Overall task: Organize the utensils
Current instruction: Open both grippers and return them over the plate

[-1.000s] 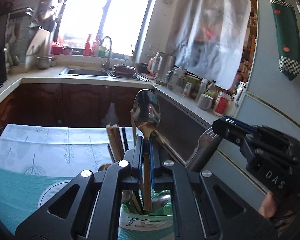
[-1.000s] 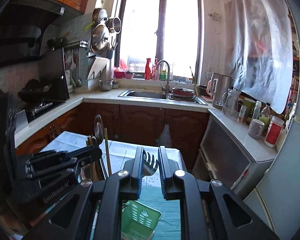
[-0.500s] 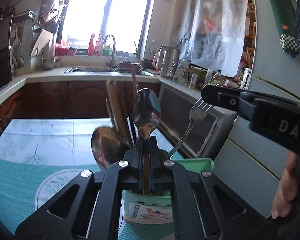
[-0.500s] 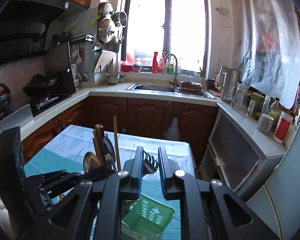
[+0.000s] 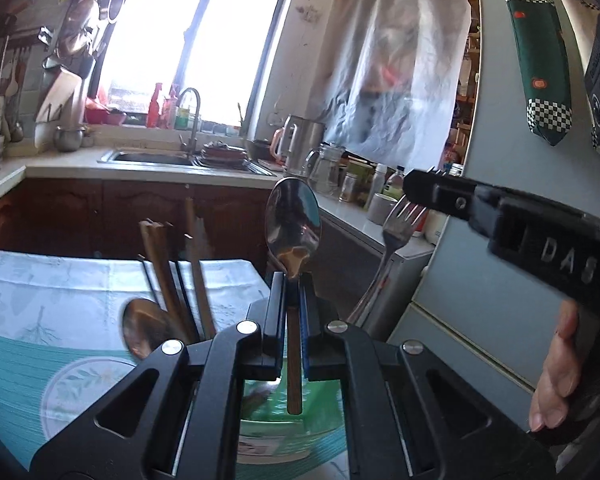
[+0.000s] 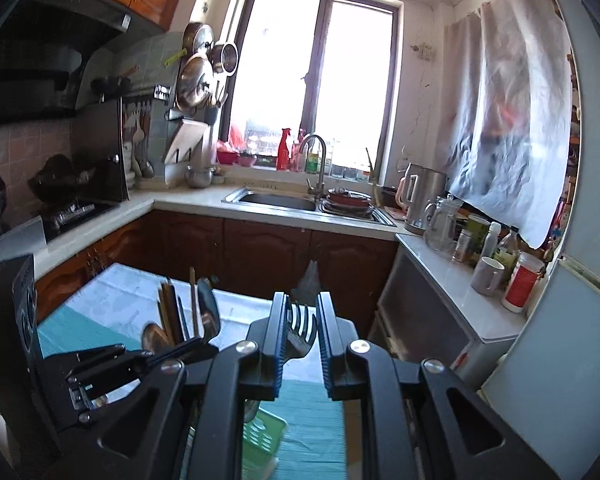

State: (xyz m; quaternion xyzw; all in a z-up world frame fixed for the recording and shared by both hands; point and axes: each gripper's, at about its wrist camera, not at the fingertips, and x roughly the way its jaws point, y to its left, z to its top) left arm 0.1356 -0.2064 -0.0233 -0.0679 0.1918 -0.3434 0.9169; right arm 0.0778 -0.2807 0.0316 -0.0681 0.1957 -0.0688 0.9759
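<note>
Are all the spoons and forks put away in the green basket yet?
Not yet. Chopsticks and one spoon already stand in the green basket. The left gripper holds another spoon above it, and the right gripper holds a fork. Both remain to go in.

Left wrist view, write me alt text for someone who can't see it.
The left gripper jaws pinch an upright spoon above a green utensil holder. At right, the right gripper holds a fork; chopsticks stand at left.
</note>
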